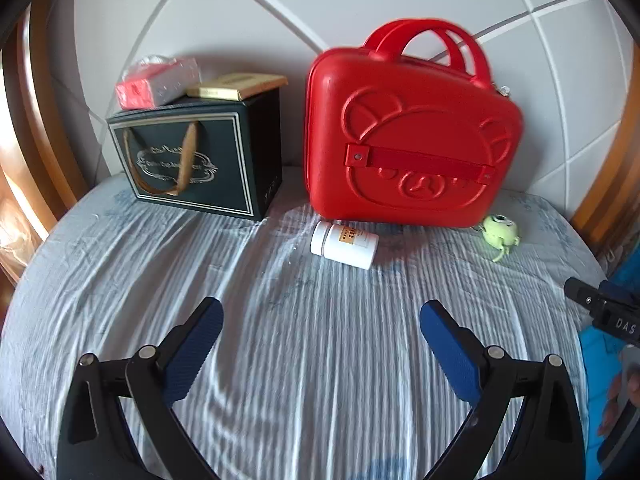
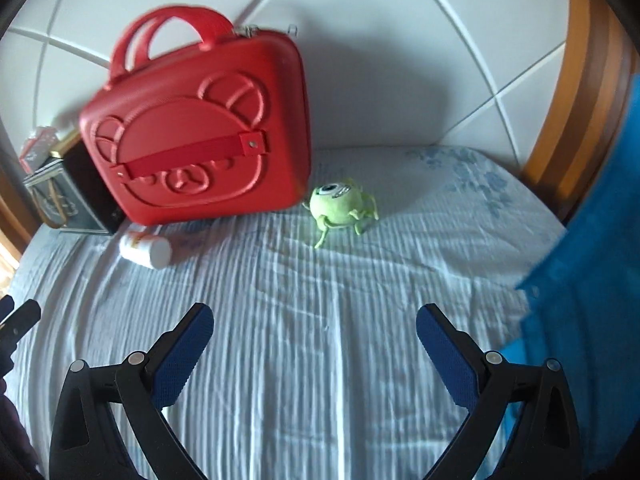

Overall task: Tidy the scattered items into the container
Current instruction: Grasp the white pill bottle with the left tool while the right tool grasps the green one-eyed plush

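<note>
Nearest the left wrist camera, the left gripper [image 1: 321,312] with its black arms and blue ribbed pads hangs over the bed with its jaws spread wide and nothing between them. The right gripper [image 2: 315,316], of the same build, is likewise wide apart and empty; its black body at the edge of the left view carries the white letters "DAS".

Both hover above a pale blue-grey crinkled bedsheet [image 1: 120,264] with a faint blue flower print toward the far right corner. A bright blue cloth [image 2: 580,280] lies along the right side.

Farther out, a white plastic bottle [image 1: 344,244] lies on its side on the sheet, its orange-and-white label too small to read. Well to its right sits a small green one-eyed plush toy [image 2: 339,205]. Both lie just in front of a red hard-shell carry case [image 1: 412,136], standing upright and shut, with a bear face embossed on its front, a red strap across it and two handles on top.

Left of the case stands a dark green gift bag [image 1: 192,160] with a gold ribbon handle and an ornate silver emblem whose script cannot be read. A red wrapped packet [image 1: 156,80] and a flat gold box [image 1: 236,86] rest on top of it.

Behind everything rises a white padded headboard [image 1: 280,12] with curved seams, framed in brown wood.
</note>
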{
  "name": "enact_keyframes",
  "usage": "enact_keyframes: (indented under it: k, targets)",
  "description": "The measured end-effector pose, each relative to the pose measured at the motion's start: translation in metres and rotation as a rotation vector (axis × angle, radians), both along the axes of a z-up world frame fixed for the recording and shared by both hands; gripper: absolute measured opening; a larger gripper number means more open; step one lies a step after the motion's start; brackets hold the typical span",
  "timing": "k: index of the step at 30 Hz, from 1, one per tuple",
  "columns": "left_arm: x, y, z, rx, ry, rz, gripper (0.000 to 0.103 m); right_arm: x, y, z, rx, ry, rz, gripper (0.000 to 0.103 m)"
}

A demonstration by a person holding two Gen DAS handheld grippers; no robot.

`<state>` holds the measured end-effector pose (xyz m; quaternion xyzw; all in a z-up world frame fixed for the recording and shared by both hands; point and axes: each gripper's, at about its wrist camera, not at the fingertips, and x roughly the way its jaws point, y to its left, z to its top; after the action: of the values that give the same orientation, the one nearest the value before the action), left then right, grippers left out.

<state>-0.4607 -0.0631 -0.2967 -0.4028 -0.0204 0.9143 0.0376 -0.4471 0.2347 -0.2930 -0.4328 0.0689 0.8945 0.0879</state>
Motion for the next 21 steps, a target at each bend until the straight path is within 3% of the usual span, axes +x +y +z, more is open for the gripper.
enact_keyframes:
  k: [13, 17, 21]
  targets:
    - [-0.081, 0.032, -0.080, 0.043, -0.079, 0.099, 0.100, -0.094, 0.029, -0.066, 0.036, 0.024, -0.037, 0.103]
    - [-0.101, 0.032, -0.095, 0.078, -0.111, 0.167, 0.100, -0.116, 0.038, -0.089, 0.040, 0.034, -0.035, 0.103]
    - [-0.114, 0.042, -0.103, 0.063, -0.095, 0.160, 0.100, -0.133, 0.042, -0.107, 0.036, 0.053, -0.034, 0.103]
